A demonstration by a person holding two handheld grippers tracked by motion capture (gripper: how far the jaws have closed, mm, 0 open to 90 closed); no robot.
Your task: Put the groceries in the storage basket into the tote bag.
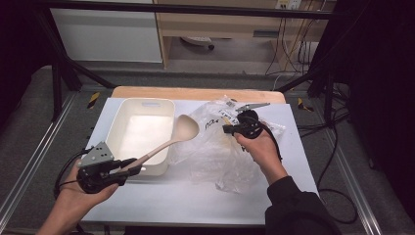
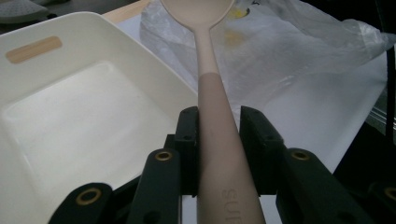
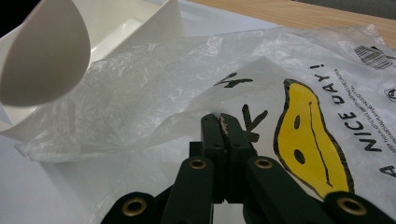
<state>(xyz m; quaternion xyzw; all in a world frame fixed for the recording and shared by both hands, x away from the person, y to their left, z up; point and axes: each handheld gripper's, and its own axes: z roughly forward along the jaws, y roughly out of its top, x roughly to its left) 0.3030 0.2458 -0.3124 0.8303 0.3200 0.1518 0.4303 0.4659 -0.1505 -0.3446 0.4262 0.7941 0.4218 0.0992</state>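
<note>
The spoon [image 1: 169, 142] is held by its handle in the left gripper [image 1: 128, 169], at the near left of the surface [image 1: 195, 196]. Its jaws pinch the thick lower part of the handle from both sides, as the left gripper view shows, where the spoon [image 2: 212, 121] runs straight up between the two black jaws. From there the handle slants up and away, and the pale bowl of the spoon hangs in the air over the gap between the tray [image 1: 117, 120] and the plastic bag [image 1: 215, 156]. In the right gripper view the bowl of the spoon [image 3: 44, 60] shows at the upper left, above the bag's crumpled edge.

The right gripper [image 1: 230, 129] rests on the far part of the bag, and its jaws are pressed together on a fold of the thin plastic. In the right gripper view the right gripper [image 3: 223, 122] has the bag [image 3: 154, 93] bunched at its tips. The bag is clear, with a yellow face and black lettering printed on it.

The tray is white, rectangular and deep, with a slot handle in its far wall; it stands on the left half of the surface, just beside the bag. The surface is a white sheet over a wooden top [image 1: 195, 93].
</note>
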